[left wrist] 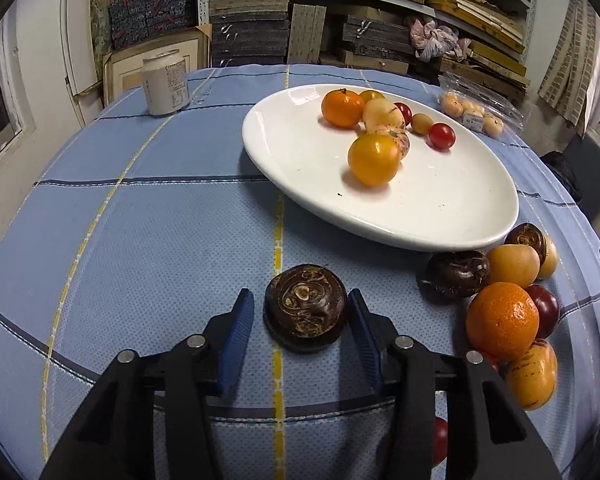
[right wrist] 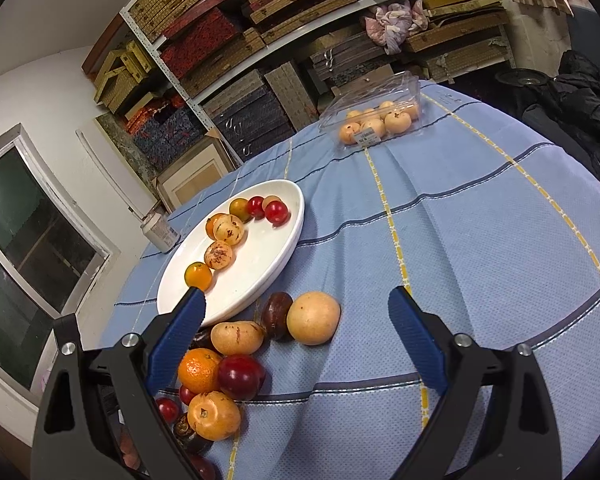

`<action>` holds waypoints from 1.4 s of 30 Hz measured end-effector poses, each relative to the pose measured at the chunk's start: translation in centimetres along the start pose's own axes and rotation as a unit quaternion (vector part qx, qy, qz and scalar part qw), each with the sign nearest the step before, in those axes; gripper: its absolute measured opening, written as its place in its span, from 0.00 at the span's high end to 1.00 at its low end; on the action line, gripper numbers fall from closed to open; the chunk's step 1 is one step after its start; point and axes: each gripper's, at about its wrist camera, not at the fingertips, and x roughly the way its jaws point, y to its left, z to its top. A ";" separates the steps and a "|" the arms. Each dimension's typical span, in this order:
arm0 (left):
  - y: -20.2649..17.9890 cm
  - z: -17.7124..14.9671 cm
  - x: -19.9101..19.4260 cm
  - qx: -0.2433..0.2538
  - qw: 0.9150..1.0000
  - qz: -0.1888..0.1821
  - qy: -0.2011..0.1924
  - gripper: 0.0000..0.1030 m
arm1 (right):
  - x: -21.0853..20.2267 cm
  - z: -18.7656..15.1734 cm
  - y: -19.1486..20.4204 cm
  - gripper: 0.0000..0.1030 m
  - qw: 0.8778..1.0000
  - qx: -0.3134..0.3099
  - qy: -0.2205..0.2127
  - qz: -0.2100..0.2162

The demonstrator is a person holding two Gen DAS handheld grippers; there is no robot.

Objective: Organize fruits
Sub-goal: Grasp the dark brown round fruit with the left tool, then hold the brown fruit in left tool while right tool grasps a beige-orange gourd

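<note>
Across the whole scene lies a blue checked tablecloth (left wrist: 140,240), crossed by yellow and dark stripes, and the white oval plate (left wrist: 300,148) is taken as the reference for everything else.

On the plate sit a mandarin (left wrist: 342,108), a yellow-orange tomato (left wrist: 374,159), two speckled pale fruits, a small tan fruit and two red cherry tomatoes (left wrist: 442,136).

Beyond the plate's far right end stands a clear plastic clamshell box (right wrist: 374,114) holding pale round fruits. Beyond the plate's far left end stands a white can (left wrist: 166,82), upright.

Just off the plate's near rim, to the right in the left wrist view, lies a loose heap on the cloth: an orange (left wrist: 502,322), several tan loquat-like fruits, a dark red plum (right wrist: 240,376), dark brown water chestnuts and small red tomatoes.

On the cloth in front of the plate's near rim, apart from the heap, sits a single water chestnut (left wrist: 306,308). The left gripper (left wrist: 302,312) straddles it: the right pad is at its side, while a gap shows at the left pad, so the jaws are not clamped on it.

The right gripper (right wrist: 296,320) hangs over the heap beside the plate, jaws spread wide, grasping nothing.
</note>
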 end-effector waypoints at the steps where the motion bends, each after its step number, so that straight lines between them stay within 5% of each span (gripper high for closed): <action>1: -0.1 0.0 0.0 -0.002 1.000 0.001 -0.001 0.57 | 0.2 0.1 0.1 0.12 1.000 -0.005 0.003 -0.001; 6: 0.7 0.0 -0.5 -0.014 1.000 0.018 -0.010 0.59 | 0.9 -1.0 2.2 0.14 0.997 -0.072 0.027 -0.005; 13: 2.0 0.2 -2.3 -0.041 0.999 0.014 -0.033 0.59 | 2.0 -6.1 6.6 0.41 0.975 -0.199 0.099 0.009; 17: 1.7 0.2 -2.9 -0.036 0.999 0.007 -0.040 0.59 | 2.4 -7.6 7.6 0.41 0.967 -0.227 0.116 0.013; 32: 1.2 0.3 -3.3 -0.034 0.998 -0.007 -0.042 0.59 | 4.5 -8.6 8.4 0.41 0.964 -0.219 0.151 0.023; 42: 1.0 0.1 -2.8 -0.030 0.999 -0.002 -0.036 0.59 | 4.8 -8.4 8.4 0.55 0.966 -0.208 0.152 0.028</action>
